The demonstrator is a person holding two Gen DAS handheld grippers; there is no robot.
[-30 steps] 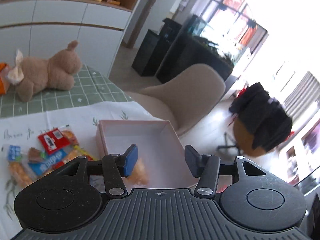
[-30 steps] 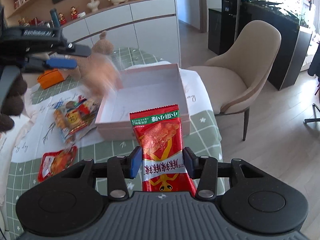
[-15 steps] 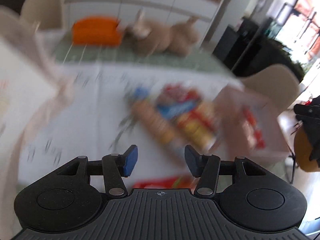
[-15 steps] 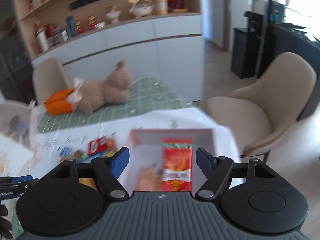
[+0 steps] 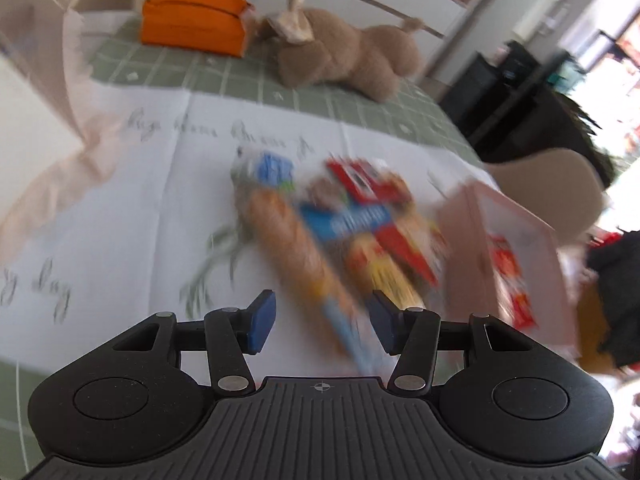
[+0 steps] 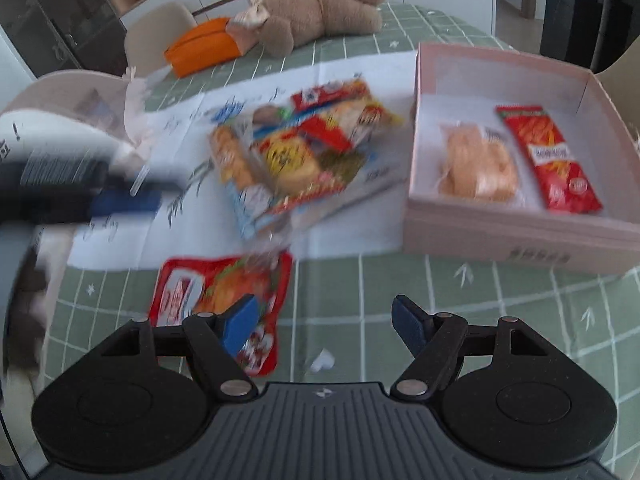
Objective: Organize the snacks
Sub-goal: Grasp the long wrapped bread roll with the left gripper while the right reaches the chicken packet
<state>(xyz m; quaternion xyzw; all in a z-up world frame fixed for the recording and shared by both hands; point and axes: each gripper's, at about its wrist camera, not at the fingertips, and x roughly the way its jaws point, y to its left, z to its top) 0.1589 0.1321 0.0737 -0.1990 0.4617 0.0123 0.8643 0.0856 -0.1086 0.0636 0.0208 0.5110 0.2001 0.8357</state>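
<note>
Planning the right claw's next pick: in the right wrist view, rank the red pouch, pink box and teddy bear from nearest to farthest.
1. Red pouch, by the right claw, lower left.
2. Pink box, right, middle distance.
3. Teddy bear, table's far end.

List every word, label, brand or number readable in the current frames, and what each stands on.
None can be read with confidence.
White cloth: cursive handwriting, blurred.
Red packet in the pink box: white label band, too blurred.
Pink box front: small dark print, too small.
Snack pile: packet printing, motion-blurred.
Red pouch on the table: blurred.
</note>
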